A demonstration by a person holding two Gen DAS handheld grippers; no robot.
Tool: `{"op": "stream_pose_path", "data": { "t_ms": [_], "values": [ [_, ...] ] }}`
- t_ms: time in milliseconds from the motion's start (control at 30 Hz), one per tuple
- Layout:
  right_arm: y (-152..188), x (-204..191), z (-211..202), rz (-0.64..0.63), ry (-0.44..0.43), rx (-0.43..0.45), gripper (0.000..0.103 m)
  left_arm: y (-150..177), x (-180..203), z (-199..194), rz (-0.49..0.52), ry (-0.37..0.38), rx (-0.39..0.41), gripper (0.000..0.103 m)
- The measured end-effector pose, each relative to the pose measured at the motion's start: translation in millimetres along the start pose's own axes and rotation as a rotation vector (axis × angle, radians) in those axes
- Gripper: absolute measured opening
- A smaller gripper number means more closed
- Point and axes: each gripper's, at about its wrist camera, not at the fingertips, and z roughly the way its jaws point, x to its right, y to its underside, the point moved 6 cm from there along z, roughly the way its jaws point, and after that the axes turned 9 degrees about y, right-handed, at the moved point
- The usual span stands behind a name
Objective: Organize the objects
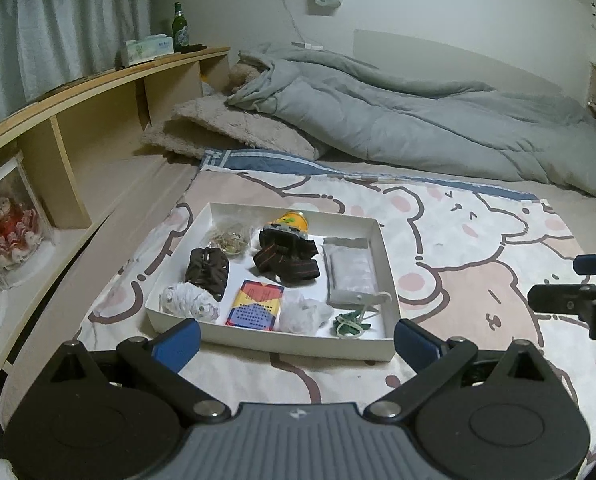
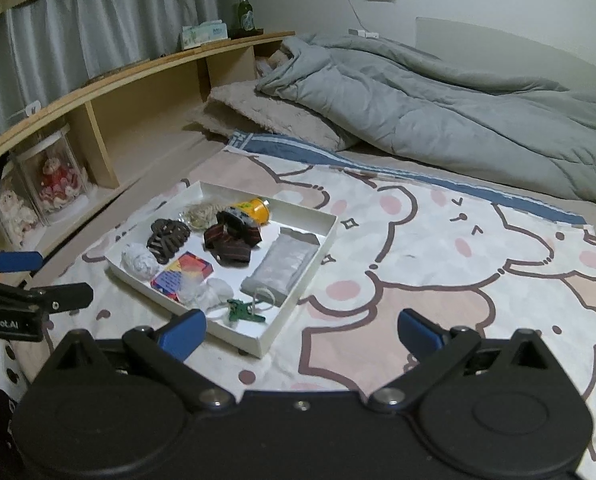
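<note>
We find a shallow white tray resting on a bear-print sheet spread over the bed, with every loose item lying inside it. Along the tray's near side we record, from the shelf side across, a white crumpled wad, a colourful patterned card box, a clear crumpled wrapper and a green clip with a pale cord. Behind these lie a dark brown hair claw, a dark strap bundle and a flat grey pouch along the tray wall farthest from the shelf. At the far end we note a tangle of pale rubber bands and a yellow can on its side, touching the strap bundle. The left gripper hangs just short of the tray's near wall, its blue-tipped fingers spread wide and holding nothing. The right gripper stands beside the tray's near corner, over the sheet, likewise spread wide and empty. A grey quilt is bunched at the far end of the bed, well apart from the tray. A wooden shelf runs alongside the bed and carries a green bottle and a tissue box.
</note>
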Motion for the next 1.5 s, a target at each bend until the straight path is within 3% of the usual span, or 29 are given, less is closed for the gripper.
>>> {"op": "stream_pose_path", "data": {
  "t_ms": [533, 1500],
  "values": [
    [13.6, -8.5, 8.6, -0.024, -0.018, -0.060, 0.103, 4.4, 3.1, 7.3, 0.024, 0.001, -0.044, 0.102],
    [12.7, -1.8, 12.5, -0.003, -0.010, -0.069, 0.103, 6.8, -3.2, 7.2, 0.002, 0.009, -0.054, 0.102]
  ]
}}
